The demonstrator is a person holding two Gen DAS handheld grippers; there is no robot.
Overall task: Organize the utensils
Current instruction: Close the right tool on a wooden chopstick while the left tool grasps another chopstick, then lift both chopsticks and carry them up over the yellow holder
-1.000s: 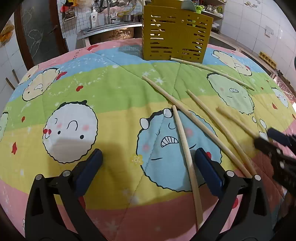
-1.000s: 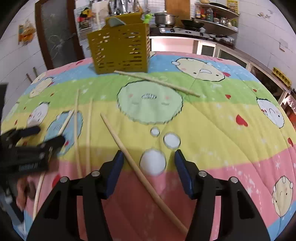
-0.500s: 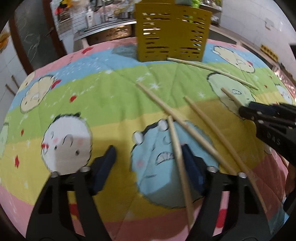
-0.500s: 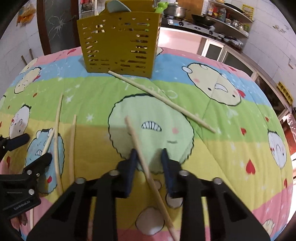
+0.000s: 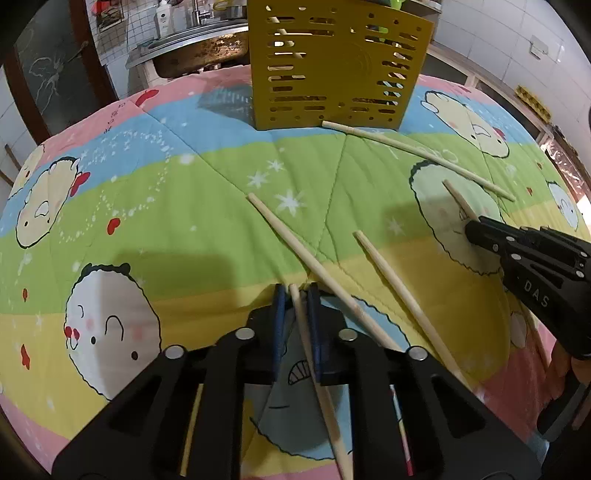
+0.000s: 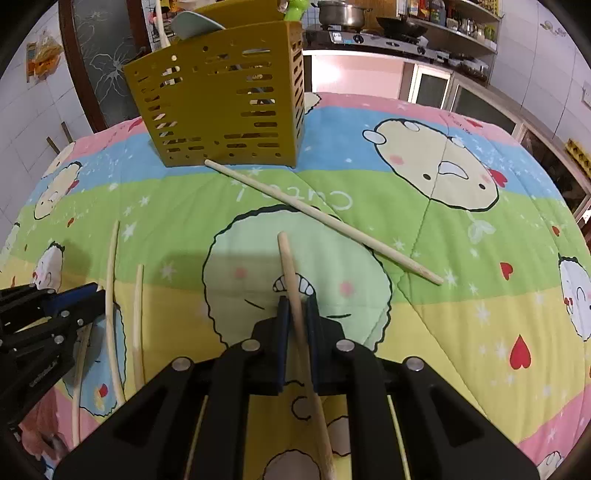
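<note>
Several wooden chopsticks lie on a cartoon-print quilt. My left gripper is shut on one chopstick that runs back under the jaws. My right gripper is shut on another chopstick, whose tip sticks out ahead of it. A yellow slotted utensil holder stands at the far side, also in the right wrist view. One chopstick lies just in front of the holder. Two loose chopsticks lie between the grippers.
The right gripper shows at the right edge of the left wrist view; the left gripper shows at the left edge of the right wrist view. The holder has a pale spoon in it. A kitchen counter and stove stand behind.
Both grippers have moved forward toward the holder and closed, each on a chopstick. A second ago both were wide open.
</note>
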